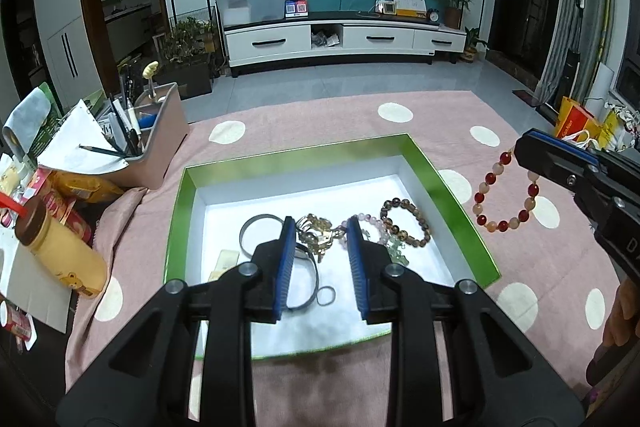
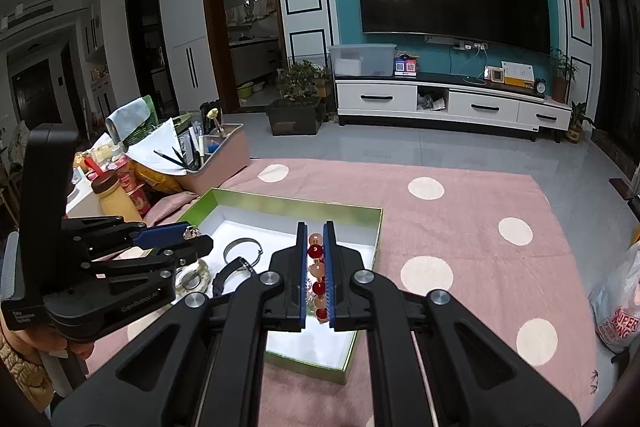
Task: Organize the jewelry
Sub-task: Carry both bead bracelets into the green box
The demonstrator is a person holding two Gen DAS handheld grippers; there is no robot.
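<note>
A green-rimmed box [image 1: 448, 187] with a white floor lies on the pink dotted cloth. It holds a brown bead bracelet [image 1: 406, 223], a pale pink bead bracelet [image 1: 370, 223], a gold chain piece [image 1: 320, 231], a grey bangle [image 1: 256, 231], a dark watch strap [image 1: 308, 291] and a small ring [image 1: 326, 295]. My left gripper [image 1: 320, 227] is open, low over the gold piece. My right gripper [image 2: 315, 233] is shut on a red and peach bead bracelet [image 2: 316, 251], which hangs from it right of the box in the left wrist view [image 1: 500, 199].
A pink organiser [image 1: 156, 151] with pens and papers stands at the left. A yellow bottle [image 1: 60, 247] and snack packs lie beside it. The pink cloth [image 1: 520, 267] spreads right of the box. A plastic bag [image 2: 616, 307] sits at the far right.
</note>
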